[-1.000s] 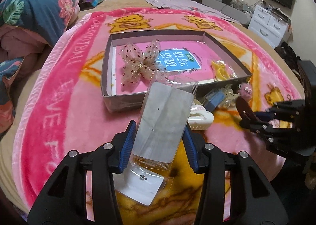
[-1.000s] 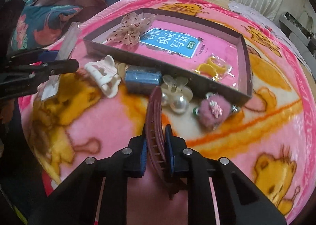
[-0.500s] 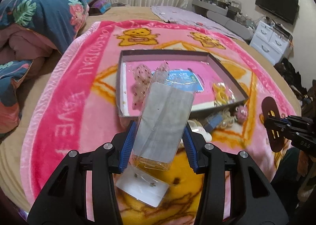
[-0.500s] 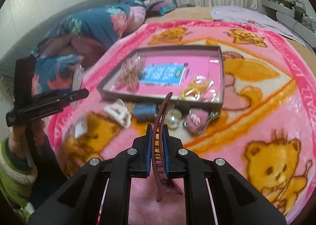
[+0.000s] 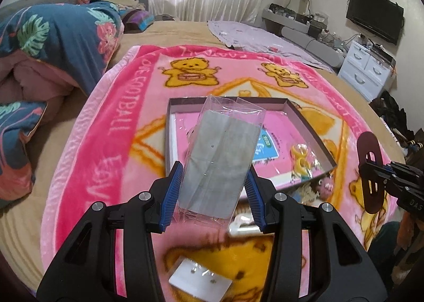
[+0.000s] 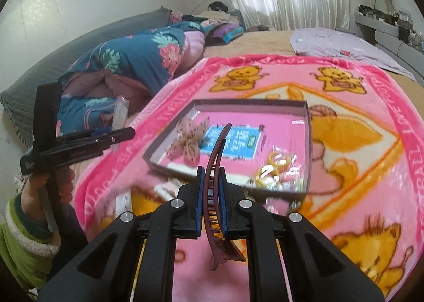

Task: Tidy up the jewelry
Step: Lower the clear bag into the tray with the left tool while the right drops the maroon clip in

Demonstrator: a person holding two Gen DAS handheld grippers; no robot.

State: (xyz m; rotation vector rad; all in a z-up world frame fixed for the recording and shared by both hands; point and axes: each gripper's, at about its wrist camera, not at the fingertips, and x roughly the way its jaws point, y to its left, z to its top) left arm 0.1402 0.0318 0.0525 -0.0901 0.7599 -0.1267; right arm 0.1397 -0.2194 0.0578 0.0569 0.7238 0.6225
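Observation:
My left gripper [image 5: 213,190] is shut on a clear plastic box with a grey card [image 5: 222,153] and holds it well above the blanket. My right gripper [image 6: 212,204] is shut on a maroon hair clip [image 6: 216,169], also raised; the clip also shows at the right of the left wrist view [image 5: 369,169]. Below both lies the shallow grey tray [image 6: 308,143] with a lace bow [image 6: 186,140], a blue card [image 6: 233,143] and yellow rings [image 6: 278,167]. The tray also shows in the left wrist view [image 5: 310,129].
A pink teddy-bear blanket [image 5: 111,143] covers the bed. A grey card with ear studs [image 5: 200,279] lies near me. A white clip [image 5: 242,225] and a pink pom-pom [image 5: 327,184] lie by the tray's near edge. A folded quilt [image 5: 53,37] lies at the left.
Both grippers have risen and pulled back from the blanket with their loads. The tray and loose pieces look smaller and farther below.

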